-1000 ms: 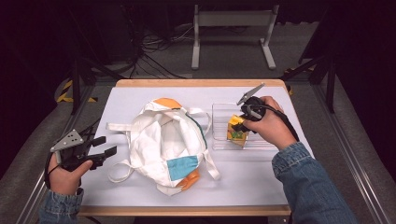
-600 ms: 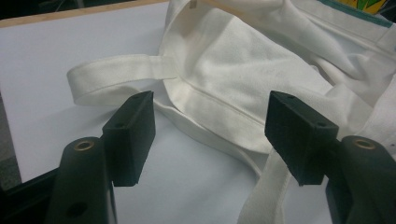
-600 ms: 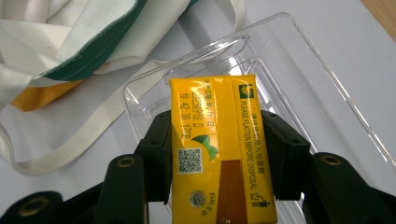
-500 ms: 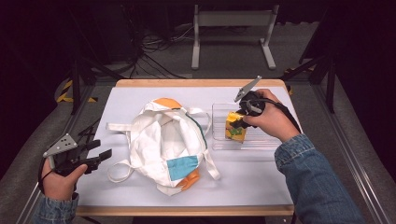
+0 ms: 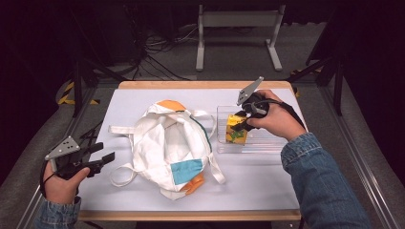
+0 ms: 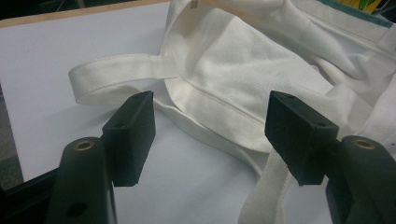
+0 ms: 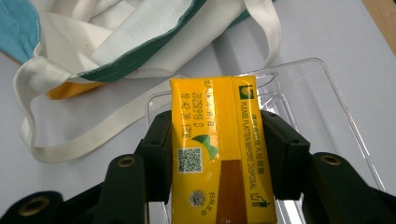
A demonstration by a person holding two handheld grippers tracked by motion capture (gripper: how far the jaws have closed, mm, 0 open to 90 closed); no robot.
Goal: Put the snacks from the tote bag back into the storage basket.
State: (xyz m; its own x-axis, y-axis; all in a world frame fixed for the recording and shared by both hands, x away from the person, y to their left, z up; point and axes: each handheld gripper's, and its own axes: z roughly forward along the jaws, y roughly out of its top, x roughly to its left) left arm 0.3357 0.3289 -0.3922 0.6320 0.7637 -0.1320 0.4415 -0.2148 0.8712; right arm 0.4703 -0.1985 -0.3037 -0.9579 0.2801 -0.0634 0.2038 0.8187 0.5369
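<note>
- Now the right tongs point(image 7: 219, 154) pinch the yellow rectangular drink carton point(image 7: 217, 140) over the clear plastic tray point(image 7: 336, 102).
- Beyond them lies the white cloth tote bag point(image 5: 167, 143) on the white bench point(image 5: 267, 176).
- Left tongs point(image 6: 210, 135) spread, empty, the bag's strap just ahead.

Table point(image 5: 143, 95): white top, wooden edge, lit brightly.
Floor point(image 5: 229, 62): grey carpet, cables point(image 5: 157, 52) trailing.
Beyond: a pale metal stand point(image 5: 239, 24), darkness all round.
</note>
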